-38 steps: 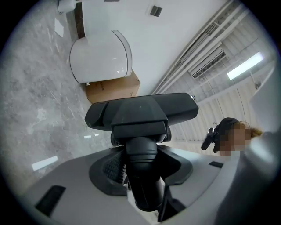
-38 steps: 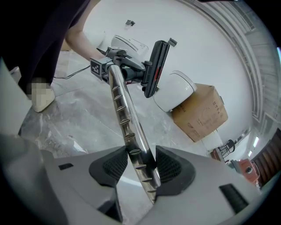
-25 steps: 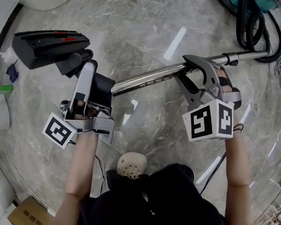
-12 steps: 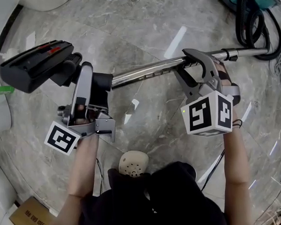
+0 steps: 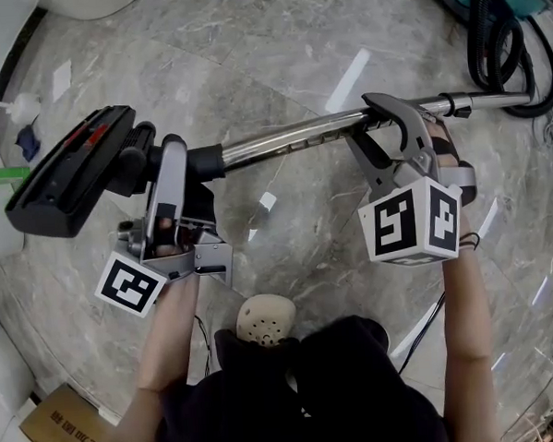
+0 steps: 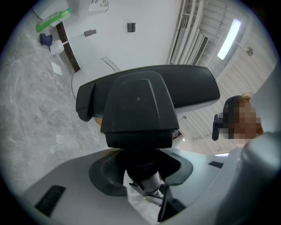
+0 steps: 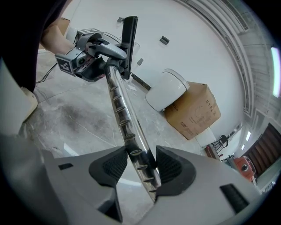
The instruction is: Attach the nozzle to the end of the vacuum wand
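Grey veined marble floor (image 5: 276,40) spreads glossy beneath a cream perforated clog (image 5: 263,322). Close in, the right claw (image 5: 383,136) has its ribbed black pads (image 7: 107,165) clamped on the chrome vacuum wand (image 5: 291,136), a slim round tube with a row of small notches. Along that tube, the left claw (image 5: 183,165) grips the round black neck of the nozzle (image 5: 71,175), a broad, flat matte-plastic head held tilted, its neck meeting the wand's end. Beyond, a ribbed black hose (image 5: 489,38) coils.
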### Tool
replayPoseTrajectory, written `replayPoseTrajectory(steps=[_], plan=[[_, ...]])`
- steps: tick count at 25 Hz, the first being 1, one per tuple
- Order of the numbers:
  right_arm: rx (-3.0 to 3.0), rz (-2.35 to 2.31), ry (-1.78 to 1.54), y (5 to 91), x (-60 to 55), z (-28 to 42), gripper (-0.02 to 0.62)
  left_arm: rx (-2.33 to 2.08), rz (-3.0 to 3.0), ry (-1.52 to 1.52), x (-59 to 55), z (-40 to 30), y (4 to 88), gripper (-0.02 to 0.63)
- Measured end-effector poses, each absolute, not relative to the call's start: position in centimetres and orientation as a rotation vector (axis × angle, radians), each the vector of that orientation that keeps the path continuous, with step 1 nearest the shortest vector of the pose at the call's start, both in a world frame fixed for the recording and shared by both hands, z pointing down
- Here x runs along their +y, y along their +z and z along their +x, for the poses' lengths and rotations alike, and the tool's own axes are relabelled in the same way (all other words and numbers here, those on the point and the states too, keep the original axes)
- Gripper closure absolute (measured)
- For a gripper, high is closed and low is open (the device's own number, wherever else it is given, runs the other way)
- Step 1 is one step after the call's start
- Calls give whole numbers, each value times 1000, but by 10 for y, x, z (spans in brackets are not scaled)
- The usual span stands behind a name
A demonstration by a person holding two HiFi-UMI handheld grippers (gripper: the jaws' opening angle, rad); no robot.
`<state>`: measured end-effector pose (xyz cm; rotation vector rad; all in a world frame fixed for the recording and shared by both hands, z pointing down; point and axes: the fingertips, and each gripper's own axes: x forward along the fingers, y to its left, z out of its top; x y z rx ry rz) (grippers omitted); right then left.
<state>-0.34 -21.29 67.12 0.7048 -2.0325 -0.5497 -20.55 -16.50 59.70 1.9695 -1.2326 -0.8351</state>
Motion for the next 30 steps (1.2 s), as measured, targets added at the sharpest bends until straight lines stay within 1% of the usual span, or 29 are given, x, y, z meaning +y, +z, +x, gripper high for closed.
replayPoseTrajectory(steps=[6,14,25,30], plan=[[-2008,680,-614,670,-213,-7,391,-1277,2008,-767,-158,-198,599,419],[-1939,612,-756,671,-211,-14,419,-1257,2024,-680,-168,-197,600,420],[-2002,603,-741,670,-207,-23,422,-1230,2005,-650,-179,-193,603,425],[-1999,567,-751,673,-202,-30,423,-1155,2026,-625,-184,-184,605,449]])
